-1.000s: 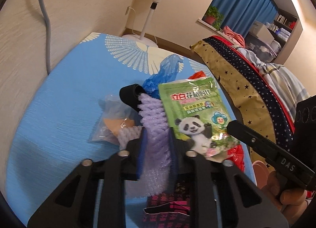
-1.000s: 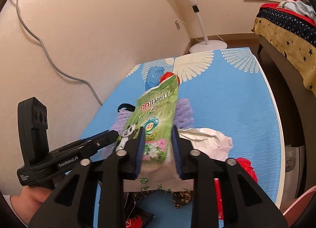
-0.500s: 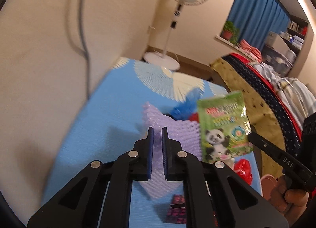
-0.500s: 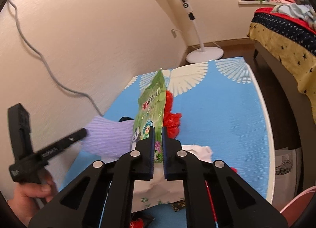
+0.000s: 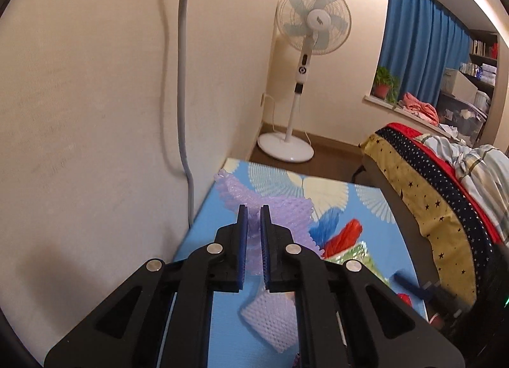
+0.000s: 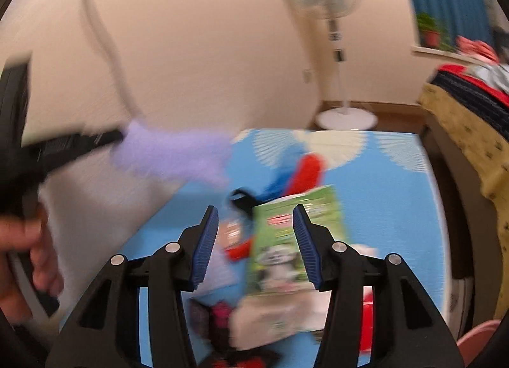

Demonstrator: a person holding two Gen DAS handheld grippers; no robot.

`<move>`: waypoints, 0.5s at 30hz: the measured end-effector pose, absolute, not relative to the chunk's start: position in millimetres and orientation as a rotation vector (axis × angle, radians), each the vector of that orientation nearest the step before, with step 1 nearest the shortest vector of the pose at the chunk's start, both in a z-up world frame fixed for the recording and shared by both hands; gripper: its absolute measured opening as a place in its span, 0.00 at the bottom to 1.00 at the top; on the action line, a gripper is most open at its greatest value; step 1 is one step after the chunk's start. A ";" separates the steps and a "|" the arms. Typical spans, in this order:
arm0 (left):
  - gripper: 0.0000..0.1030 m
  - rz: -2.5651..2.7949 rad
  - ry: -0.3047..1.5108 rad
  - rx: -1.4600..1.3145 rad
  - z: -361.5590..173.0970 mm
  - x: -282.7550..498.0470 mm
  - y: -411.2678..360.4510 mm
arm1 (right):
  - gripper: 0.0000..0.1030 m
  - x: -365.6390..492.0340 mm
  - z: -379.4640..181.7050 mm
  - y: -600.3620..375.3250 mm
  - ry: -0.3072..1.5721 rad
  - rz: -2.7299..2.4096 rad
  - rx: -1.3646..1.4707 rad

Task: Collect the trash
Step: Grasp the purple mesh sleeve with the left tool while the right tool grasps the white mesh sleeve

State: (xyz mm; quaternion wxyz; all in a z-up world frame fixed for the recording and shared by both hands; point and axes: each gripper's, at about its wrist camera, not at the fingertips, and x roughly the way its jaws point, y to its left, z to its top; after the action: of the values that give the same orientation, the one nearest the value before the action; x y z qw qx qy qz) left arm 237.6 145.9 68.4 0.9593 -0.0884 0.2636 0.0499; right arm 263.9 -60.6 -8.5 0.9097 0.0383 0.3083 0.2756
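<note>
A: Where does the left gripper (image 5: 253, 218) stand?

B: Its jaws are pinched narrow on the purple foam net (image 5: 280, 212), which hangs lifted off the blue table mat (image 5: 375, 208), bunched around the fingertips and trailing below them. From the right wrist view the net shows as a blurred purple streak, up and to the left of the right gripper (image 6: 256, 224).

A: And the right one?

B: Its jaws have just been opening and stand about half wide. The green panda packet (image 6: 286, 240) sits between them, but the pads do not seem to press on it; I'd judge it just let go, dropping onto the pile under that tool.

A: So how far along is the collecting?

B: Early to middle, I'd guess. Ahead of the fingers lie a blue plastic bag (image 5: 327, 224) and a red plastic bag (image 5: 345, 234), untouched; closer under the right tool there is white crumpled paper (image 6: 276, 317) and dark wrappers (image 6: 216, 317), too blurred to name better. No bin shows in either view, so nothing is visibly binned yet.
</note>
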 end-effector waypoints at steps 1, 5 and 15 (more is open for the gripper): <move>0.08 0.101 0.528 -0.179 72.4 237.3 146.3 | 0.49 264.3 -13.0 -53.3 0.656 0.585 0.075; 0.08 0.097 0.514 -0.192 80.8 236.0 147.1 | 0.49 277.9 -39.3 -20.3 0.805 0.611 0.067; 0.08 0.079 0.495 -0.238 91.0 233.3 151.9 | 0.47 289.2 -84.3 18.4 1.005 0.519 -0.063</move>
State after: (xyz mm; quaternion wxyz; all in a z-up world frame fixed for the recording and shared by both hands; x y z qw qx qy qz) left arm 233.3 151.9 91.0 0.9618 -0.1174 0.2443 0.0389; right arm 289.2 18.4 -84.3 0.8438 -0.0301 0.4761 0.2460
